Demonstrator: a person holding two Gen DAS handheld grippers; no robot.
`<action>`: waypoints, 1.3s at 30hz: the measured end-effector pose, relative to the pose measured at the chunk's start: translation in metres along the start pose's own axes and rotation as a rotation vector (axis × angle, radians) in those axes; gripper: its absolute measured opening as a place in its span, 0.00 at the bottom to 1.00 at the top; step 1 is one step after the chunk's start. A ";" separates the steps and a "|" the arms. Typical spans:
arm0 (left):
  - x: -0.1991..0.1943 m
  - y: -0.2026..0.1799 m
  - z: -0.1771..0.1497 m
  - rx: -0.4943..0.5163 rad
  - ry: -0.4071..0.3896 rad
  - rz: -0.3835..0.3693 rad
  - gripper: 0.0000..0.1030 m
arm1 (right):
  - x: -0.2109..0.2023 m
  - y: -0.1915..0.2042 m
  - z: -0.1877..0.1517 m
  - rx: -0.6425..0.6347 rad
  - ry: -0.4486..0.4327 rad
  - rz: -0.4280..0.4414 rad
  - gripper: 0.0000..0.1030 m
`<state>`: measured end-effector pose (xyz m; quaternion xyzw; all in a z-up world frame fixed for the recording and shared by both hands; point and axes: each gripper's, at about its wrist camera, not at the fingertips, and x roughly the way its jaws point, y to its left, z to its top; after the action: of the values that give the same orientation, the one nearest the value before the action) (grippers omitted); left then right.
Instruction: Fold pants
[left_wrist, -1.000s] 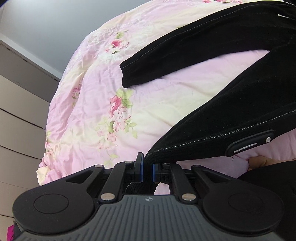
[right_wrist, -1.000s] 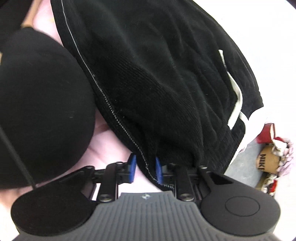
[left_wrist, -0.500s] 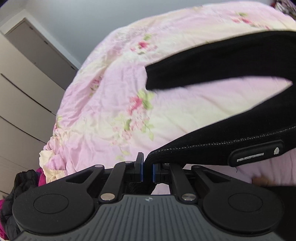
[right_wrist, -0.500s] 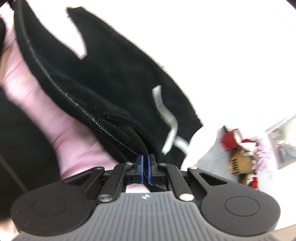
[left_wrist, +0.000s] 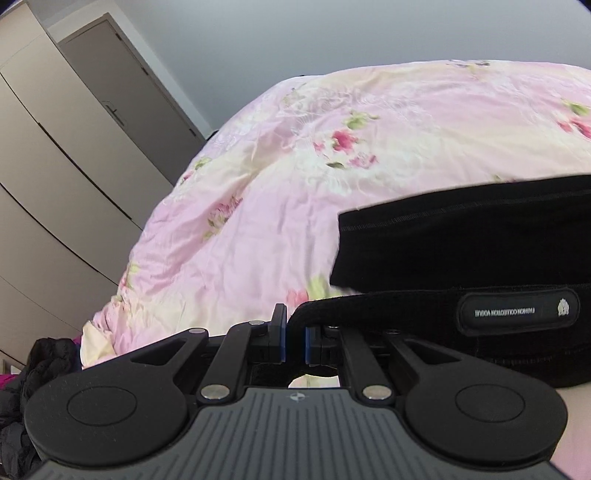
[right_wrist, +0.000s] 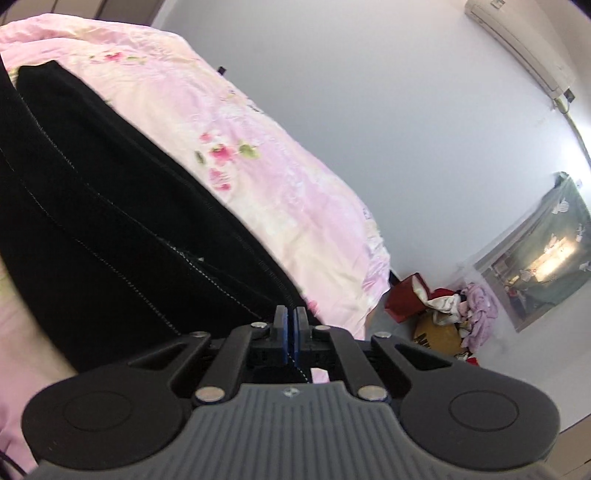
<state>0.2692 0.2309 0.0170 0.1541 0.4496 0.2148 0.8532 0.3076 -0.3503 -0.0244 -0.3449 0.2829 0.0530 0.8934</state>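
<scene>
Black pants: lying over a pink floral bedspread, held up at two points along the near edge. In the left wrist view one dark leg end lies flat on the bedspread, and just below it runs a band of the pants with a black label bearing small white lettering. In the right wrist view the pants stretch from the near edge away toward the upper left, white stitching visible along the seams.

Left gripper: clenched on the corner of the labelled band, the fabric pinched between its blue pads.

Right gripper: clamped on a thin edge of the pants, the blue pads almost meeting with the cloth between them.

Surroundings, left wrist view: beige wardrobe doors; dark clothing heap at lower left.

Surroundings, right wrist view: grey wall; air conditioner high up; red bag and a pile of clothes on the floor beyond the bed.
</scene>
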 end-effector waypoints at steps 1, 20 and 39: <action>0.012 -0.002 0.011 -0.009 0.009 0.001 0.09 | 0.017 -0.011 0.008 0.036 0.003 -0.020 0.00; 0.133 -0.076 0.025 0.198 0.133 0.034 0.08 | 0.156 0.034 0.006 -0.185 0.344 0.456 0.69; 0.097 -0.069 0.013 0.347 0.089 0.072 0.08 | 0.092 0.044 -0.005 -0.317 0.265 0.275 0.04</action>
<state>0.3442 0.2194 -0.0757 0.3055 0.5114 0.1709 0.7848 0.3694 -0.3294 -0.1037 -0.4429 0.4300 0.1719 0.7677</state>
